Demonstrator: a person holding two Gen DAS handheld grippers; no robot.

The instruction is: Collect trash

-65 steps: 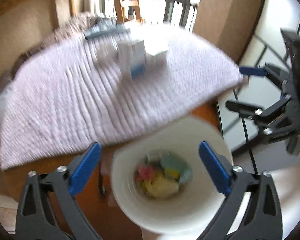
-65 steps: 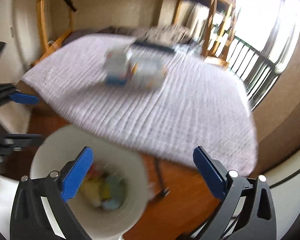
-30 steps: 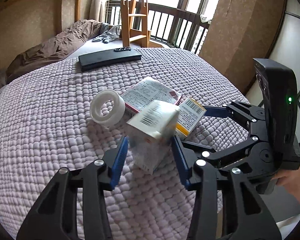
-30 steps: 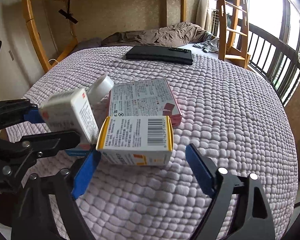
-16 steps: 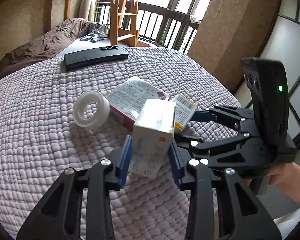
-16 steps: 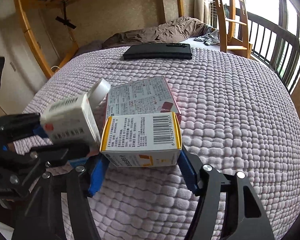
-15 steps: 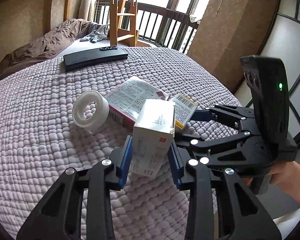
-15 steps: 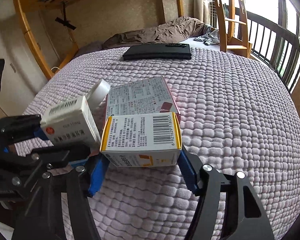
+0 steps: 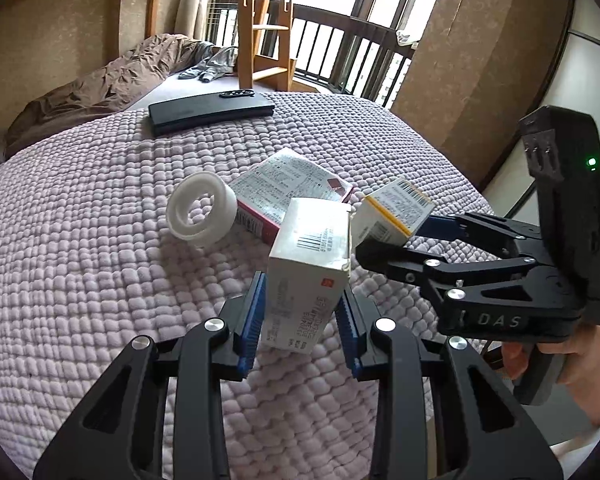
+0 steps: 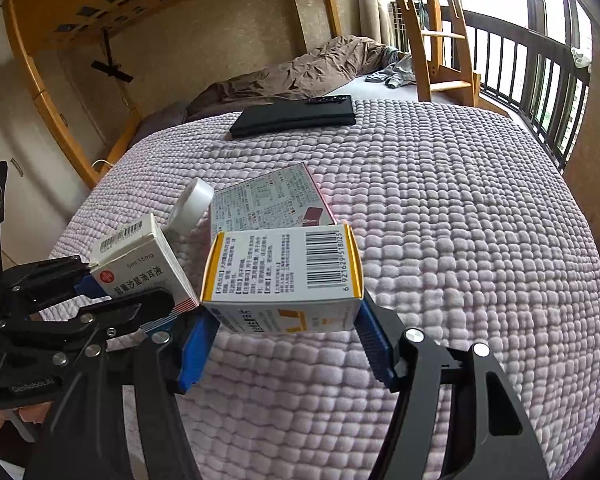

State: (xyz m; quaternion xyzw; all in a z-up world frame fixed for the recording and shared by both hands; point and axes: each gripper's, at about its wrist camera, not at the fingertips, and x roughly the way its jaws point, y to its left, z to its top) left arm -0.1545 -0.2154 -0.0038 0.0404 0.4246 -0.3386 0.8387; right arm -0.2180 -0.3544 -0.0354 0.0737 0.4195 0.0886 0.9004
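Observation:
My left gripper [image 9: 302, 320] is shut on a small white medicine box [image 9: 308, 264], held just above the lilac quilt; the same white box [image 10: 140, 264] appears at the left of the right wrist view. My right gripper [image 10: 284, 340] is shut on a white box with yellow edges and a barcode [image 10: 284, 272], lifted off the quilt. That yellow-edged box [image 9: 392, 210] sits right of the white box in the left wrist view. On the quilt behind lie a flat pink-edged box [image 9: 288, 192] and a white tape roll [image 9: 200, 210].
A black flat case [image 9: 210, 112] lies at the far side of the quilt [image 9: 80, 260]. A brown duvet [image 10: 300, 72], a wooden ladder [image 10: 436, 32] and a balcony railing [image 10: 540, 72] stand beyond. A hand [image 9: 580, 368] holds the right gripper's handle.
Both grippers have closed on their boxes and lifted them slightly off the quilt. The white box has tipped upright in the left gripper. The right gripper has rolled a little.

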